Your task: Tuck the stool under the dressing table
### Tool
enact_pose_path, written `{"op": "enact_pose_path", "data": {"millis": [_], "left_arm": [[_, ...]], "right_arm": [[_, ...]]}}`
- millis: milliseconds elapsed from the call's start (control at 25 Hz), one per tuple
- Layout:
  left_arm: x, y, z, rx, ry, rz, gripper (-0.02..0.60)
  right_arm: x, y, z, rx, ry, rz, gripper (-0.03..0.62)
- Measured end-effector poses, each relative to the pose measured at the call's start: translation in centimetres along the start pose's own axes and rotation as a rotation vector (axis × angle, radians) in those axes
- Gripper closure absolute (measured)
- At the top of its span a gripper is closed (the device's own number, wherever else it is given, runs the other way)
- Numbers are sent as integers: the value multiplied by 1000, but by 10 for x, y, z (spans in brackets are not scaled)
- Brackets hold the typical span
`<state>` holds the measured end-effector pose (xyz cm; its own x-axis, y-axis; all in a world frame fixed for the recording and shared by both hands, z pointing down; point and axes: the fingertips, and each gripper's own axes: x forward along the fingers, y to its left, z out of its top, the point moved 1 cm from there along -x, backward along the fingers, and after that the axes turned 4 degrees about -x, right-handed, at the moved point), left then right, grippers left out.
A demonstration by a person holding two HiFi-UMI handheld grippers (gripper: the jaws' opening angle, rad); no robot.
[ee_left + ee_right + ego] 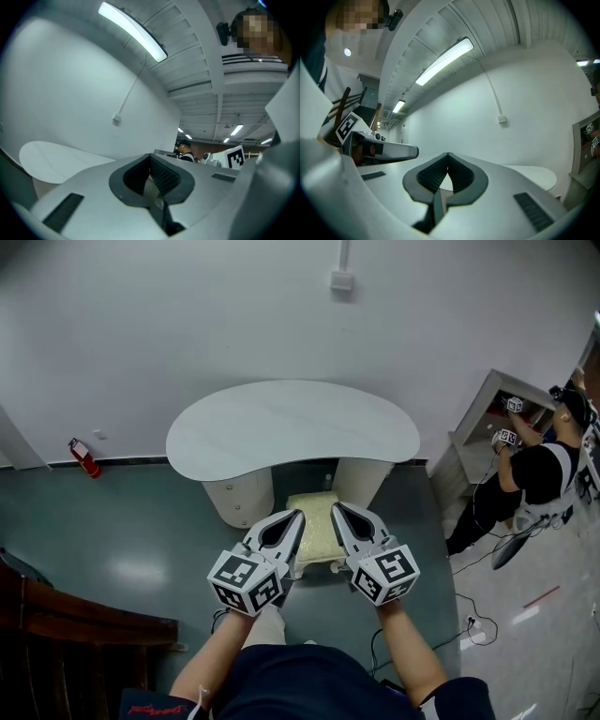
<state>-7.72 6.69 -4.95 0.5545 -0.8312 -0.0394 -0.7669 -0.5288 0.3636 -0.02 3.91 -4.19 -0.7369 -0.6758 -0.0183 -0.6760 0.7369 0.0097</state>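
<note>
- The dressing table stands against the far wall, white kidney-shaped top on two rounded pedestals; the gap between the pedestals faces the person
- The stool shows its cream cushion in that gap; its far edge sits at the near rim of the tabletop, and most of the cushion pokes out on the near side over the green floor
- The left gripper is on the cushion's left edge, jaws pressed together at the tips with nothing between them; its own view confirms the ribbed pads meeting on empty air
- The right gripper is on the cushion's right edge, jaws likewise closed tip to tip and gripping nothing; its own view shows the same, pads meeting
- Both grippers flank the stool, tips pointing far towards the table; whether either touches the cushion cannot be told
- Both gripper cameras tilt up at the wall and ceiling lights; the tabletop edge shows low in each
- A red fire extinguisher lies by the far wall at the left; a small wall box sits high above the table
- Dark wooden furniture fills the near left corner
- At the far right another person in a dark top works two grippers at a cabinet; cables trail on the floor near them
</note>
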Motion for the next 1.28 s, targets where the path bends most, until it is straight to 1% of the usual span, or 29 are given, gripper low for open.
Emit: {"op": "enact_pose_path", "data": {"millis": [120,280,400,520,800,960,1280], "left_arm": [[8,10,0,69,20,20,571],[23,23,1,91,35,17,570],[33,36,7,55,29,15,571],[43,54,14,19,22,24,571],[73,89,31,42,47,12,570],[90,109,38,23,60,-5,569],[115,145,46,16,78,-32,571]], "right_arm": [[13,-4,-3,11,2,-3,582],[27,-14,-4,16,5,-22,582],[40,-22,-2,2,4,-28,583],[54,-33,-1,10,3,-42,582],[90,-58,2,25,7,-80,582],[108,-72,4,27,11,-106,582],[143,-93,-2,32,28,-150,583]]}}
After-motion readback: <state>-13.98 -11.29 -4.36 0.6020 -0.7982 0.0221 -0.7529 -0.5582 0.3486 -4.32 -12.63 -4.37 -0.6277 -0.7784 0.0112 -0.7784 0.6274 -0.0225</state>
